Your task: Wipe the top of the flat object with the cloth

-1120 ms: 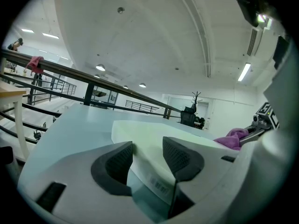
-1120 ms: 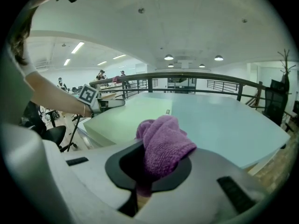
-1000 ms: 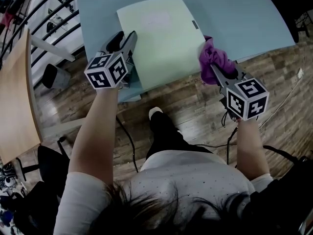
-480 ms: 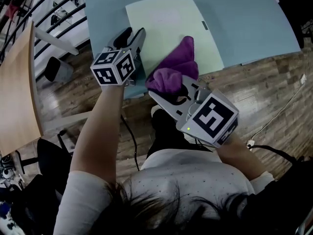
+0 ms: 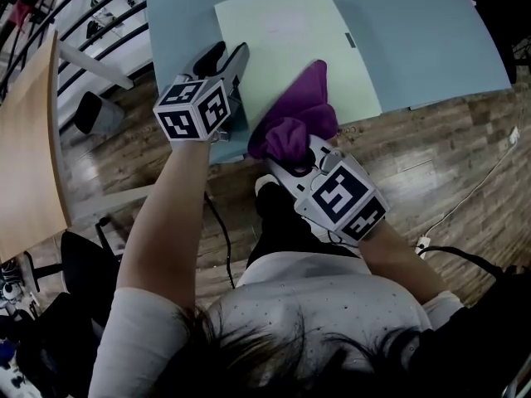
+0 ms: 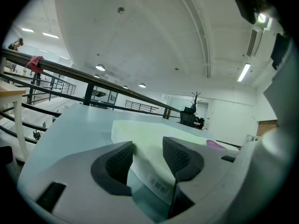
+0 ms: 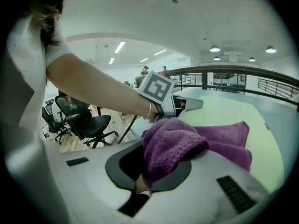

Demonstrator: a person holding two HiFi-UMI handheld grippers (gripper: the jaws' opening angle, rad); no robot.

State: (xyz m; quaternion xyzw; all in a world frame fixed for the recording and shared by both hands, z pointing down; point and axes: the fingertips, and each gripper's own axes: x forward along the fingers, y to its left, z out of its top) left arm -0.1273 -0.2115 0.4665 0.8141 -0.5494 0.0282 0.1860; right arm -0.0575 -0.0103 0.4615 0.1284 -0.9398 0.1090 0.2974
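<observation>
A pale green flat object (image 5: 290, 40) lies on the blue-grey table (image 5: 415, 31). A purple cloth (image 5: 294, 114) rests on its near part, bunched at the near end. My right gripper (image 5: 290, 146) is shut on that bunch and reaches in from the table's near edge. In the right gripper view the cloth (image 7: 187, 139) fills the jaws and spreads over the flat object (image 7: 233, 111). My left gripper (image 5: 222, 58) sits at the flat object's left edge. In its own view the left gripper (image 6: 147, 155) is open, with the object's corner (image 6: 154, 134) between the jaws.
A light wooden tabletop (image 5: 25, 156) stands to the left over the plank floor (image 5: 448, 156). Black railings (image 5: 91, 15) run at the far left. Office chairs (image 7: 79, 120) stand behind me. A cable (image 5: 465, 197) trails on the floor at the right.
My right gripper has swept the cloth from the flat object's right edge across to its near left part. The left gripper has stayed at the left edge.
</observation>
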